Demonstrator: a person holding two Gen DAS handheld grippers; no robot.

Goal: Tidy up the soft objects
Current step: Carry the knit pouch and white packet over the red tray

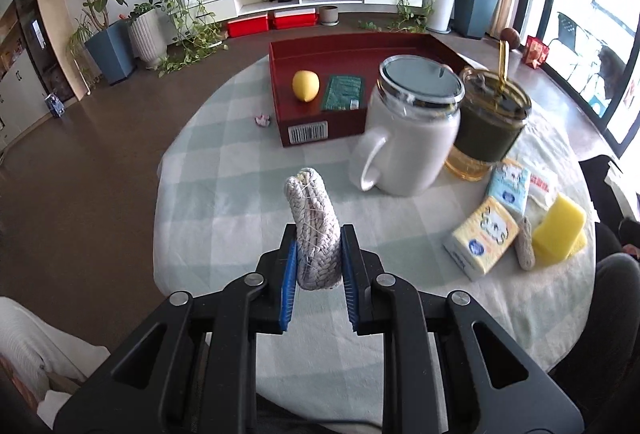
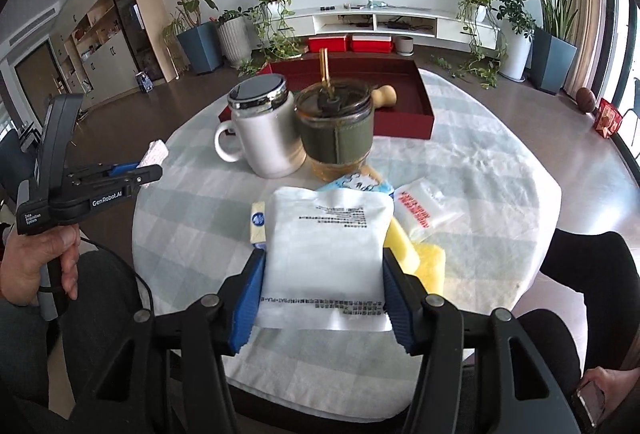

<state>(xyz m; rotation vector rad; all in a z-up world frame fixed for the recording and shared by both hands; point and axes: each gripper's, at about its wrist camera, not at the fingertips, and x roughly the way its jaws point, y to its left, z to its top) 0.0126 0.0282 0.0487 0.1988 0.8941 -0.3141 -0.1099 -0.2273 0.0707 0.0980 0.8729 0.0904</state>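
My left gripper (image 1: 319,254) is shut on a grey-white braided rope bundle (image 1: 312,218) and holds it above the table; it also shows in the right wrist view (image 2: 150,164). My right gripper (image 2: 324,270) is shut on a flat white packet with printed text (image 2: 326,246), lifted over the table's near side. A red tray (image 1: 320,132) at the far side holds a yellow lemon-shaped object (image 1: 305,85) and a green packet (image 1: 343,92). Yellow sponges (image 1: 558,230), a yellow tissue pack (image 1: 482,236) and a blue tissue pack (image 1: 510,186) lie at the right.
A white lidded mug (image 1: 412,126) and a green-sleeved glass cup with a straw (image 1: 490,122) stand in front of the tray. A white sachet with red print (image 2: 426,212) lies on the checked tablecloth (image 1: 224,186). A wooden piece (image 2: 385,96) lies in the tray.
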